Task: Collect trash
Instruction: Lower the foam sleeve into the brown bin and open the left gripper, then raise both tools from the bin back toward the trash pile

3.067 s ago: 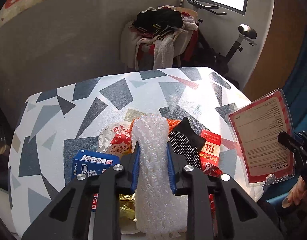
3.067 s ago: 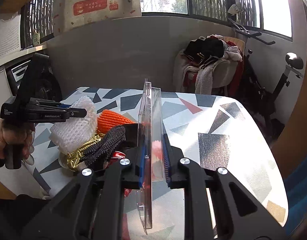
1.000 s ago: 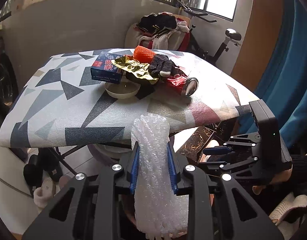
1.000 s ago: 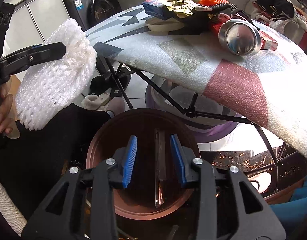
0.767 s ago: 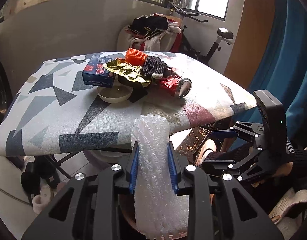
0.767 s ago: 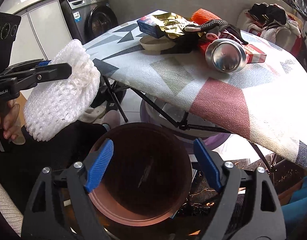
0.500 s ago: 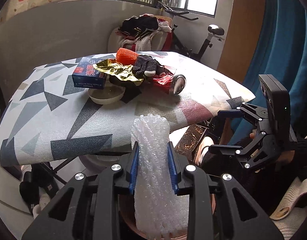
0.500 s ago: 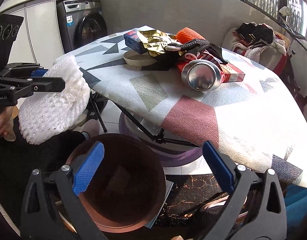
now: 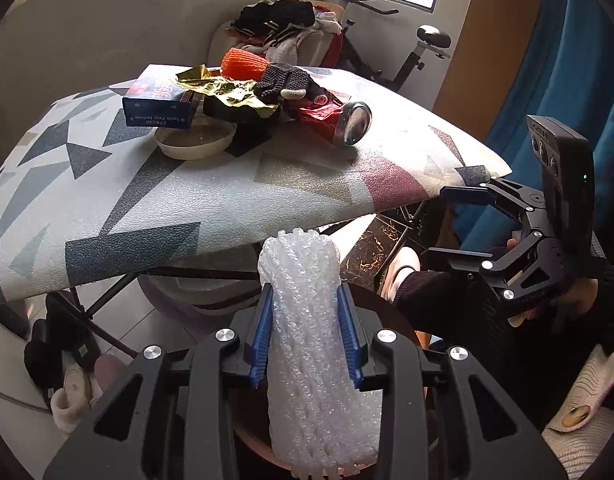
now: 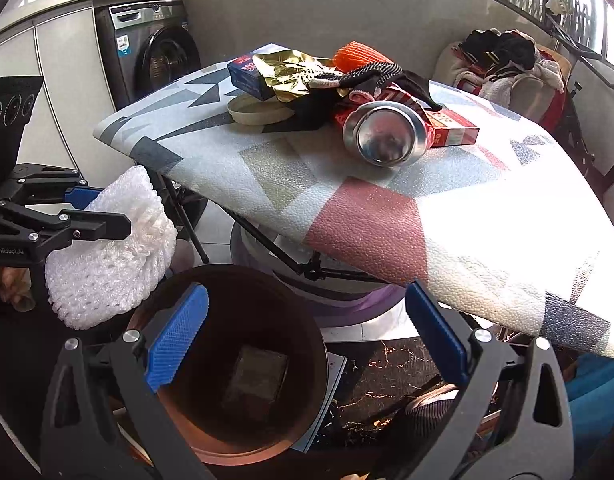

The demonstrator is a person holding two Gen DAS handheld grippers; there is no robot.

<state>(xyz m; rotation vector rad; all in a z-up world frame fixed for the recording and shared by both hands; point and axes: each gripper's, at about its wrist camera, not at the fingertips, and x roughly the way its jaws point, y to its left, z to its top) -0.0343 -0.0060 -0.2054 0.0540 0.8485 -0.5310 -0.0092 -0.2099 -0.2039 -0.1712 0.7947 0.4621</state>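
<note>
My left gripper (image 9: 305,296) holds a white foam net (image 9: 307,320) over the brown bin (image 9: 387,304); its jaws are opening, but the pads still touch the net. From the right wrist, the net (image 10: 107,264) hangs by the bin's left rim. My right gripper (image 10: 307,292) stands wide open and empty above the bin (image 10: 243,454), where a clear card (image 10: 259,376) lies on the bottom. On the table (image 10: 467,240) lie a can (image 10: 387,136), a blue box (image 10: 247,70), gold foil (image 10: 291,68), an orange net (image 10: 355,54), a glove (image 10: 359,74) and a red box (image 10: 451,128).
A round lid (image 10: 259,110) lies by the pile. A purple basin (image 10: 347,300) and the table's black legs stand beside the bin. A washing machine (image 10: 155,56) is at the left, and a chair heaped with clothes (image 10: 503,64) behind the table. Slippers (image 9: 67,380) lie on the floor.
The right gripper opened wide and let go of the clear card, which now lies in the bin. The left gripper sank with the foam net toward the bin.
</note>
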